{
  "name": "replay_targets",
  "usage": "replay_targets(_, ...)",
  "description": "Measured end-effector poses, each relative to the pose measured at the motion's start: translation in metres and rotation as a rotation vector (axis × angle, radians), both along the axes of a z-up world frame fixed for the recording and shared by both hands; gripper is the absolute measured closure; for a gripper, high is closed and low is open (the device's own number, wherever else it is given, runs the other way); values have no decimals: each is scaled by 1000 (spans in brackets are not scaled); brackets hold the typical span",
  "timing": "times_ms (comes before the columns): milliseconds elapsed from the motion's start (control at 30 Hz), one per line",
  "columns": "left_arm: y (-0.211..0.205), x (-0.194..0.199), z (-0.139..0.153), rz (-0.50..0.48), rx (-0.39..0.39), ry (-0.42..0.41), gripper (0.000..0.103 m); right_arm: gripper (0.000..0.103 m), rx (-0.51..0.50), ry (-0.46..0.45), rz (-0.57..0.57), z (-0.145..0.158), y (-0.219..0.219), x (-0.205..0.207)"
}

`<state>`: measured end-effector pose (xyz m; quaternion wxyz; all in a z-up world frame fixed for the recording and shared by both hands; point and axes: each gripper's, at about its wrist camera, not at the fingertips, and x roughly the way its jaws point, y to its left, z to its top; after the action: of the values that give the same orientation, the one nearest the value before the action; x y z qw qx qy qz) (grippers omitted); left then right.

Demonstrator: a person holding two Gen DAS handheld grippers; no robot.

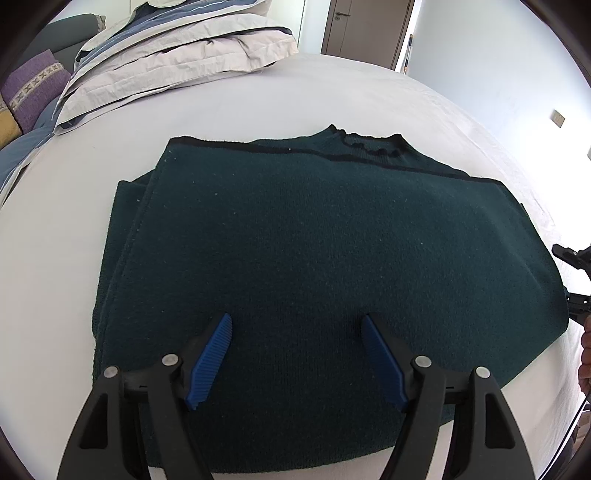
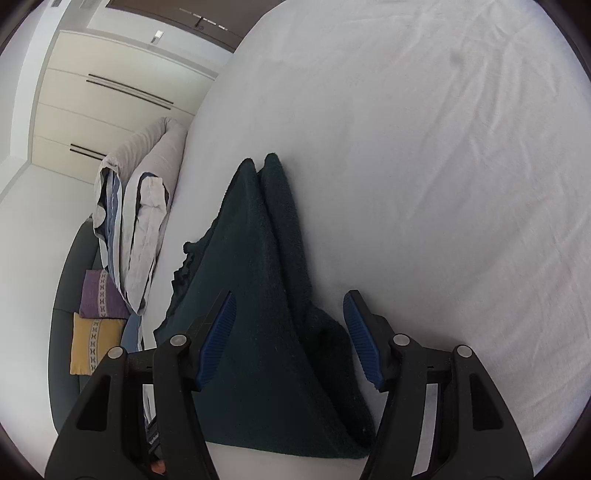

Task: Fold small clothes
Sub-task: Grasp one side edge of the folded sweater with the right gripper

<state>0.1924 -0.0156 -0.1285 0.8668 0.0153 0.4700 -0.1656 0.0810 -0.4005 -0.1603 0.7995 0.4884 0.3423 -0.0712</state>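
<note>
The white bed [image 1: 332, 96] fills most of both views, sheet a bit wrinkled on the far side in your right wrist view. On it lies the dark green sweater [image 1: 314, 251], folded w/ sleeves tucked in, roughly rectangular. Its long axis runs away from your left gripper: hem end nearest you, collar [image 1: 369, 142] pointing at the far edge of the bed, toward the door [image 1: 365, 26]. A black stripe crosses it just below the neck.

In the right wrist view you see the sweater [image 2: 258, 314] edge-on from its side, layers stacked, collar frill on the left.

Folded duvet [image 1: 177, 55] sits at the bed's far left corner, well apart from the sweater. Purple cushion [image 1: 33, 85] and yellow cushion [image 2: 94, 343] lie beyond it on a grey sofa.

Your left gripper [image 1: 297, 325] hovers over the hem end, jaws spread wide, nothing between the pads. Your right gripper [image 2: 290, 308] is at the sweater's side edge, jaws also spread apart, straddling the fabric edge but not clamped on it.
</note>
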Motion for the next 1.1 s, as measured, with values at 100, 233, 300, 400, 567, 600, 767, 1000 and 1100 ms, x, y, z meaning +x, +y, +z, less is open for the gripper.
replay_targets(100,1,1,0,-3,-7,4,28,46,-19,25,38,3,5,16)
replay_targets(233,3,3,0,27,-43,21,27,55,-11,39,54,4,9,25)
replay_targets(300,3,4,-1,24,-50,24,27,58,7,32,57,2,10,25)
replay_targets(400,5,5,-2,27,-65,29,27,67,4,36,63,-1,13,27)
replay_targets(567,7,7,-2,23,-79,41,27,84,-16,69,69,-4,11,36)
replay_targets(600,7,8,-2,23,-83,44,27,85,-23,71,72,-4,12,38)
replay_targets(767,12,9,-1,26,-119,60,27,89,-120,95,74,9,23,48)
replay_targets(1000,36,13,4,59,-281,103,28,89,-301,74,145,67,69,74)
replay_targets(1100,49,16,6,83,-384,131,28,89,-356,42,236,92,115,96)
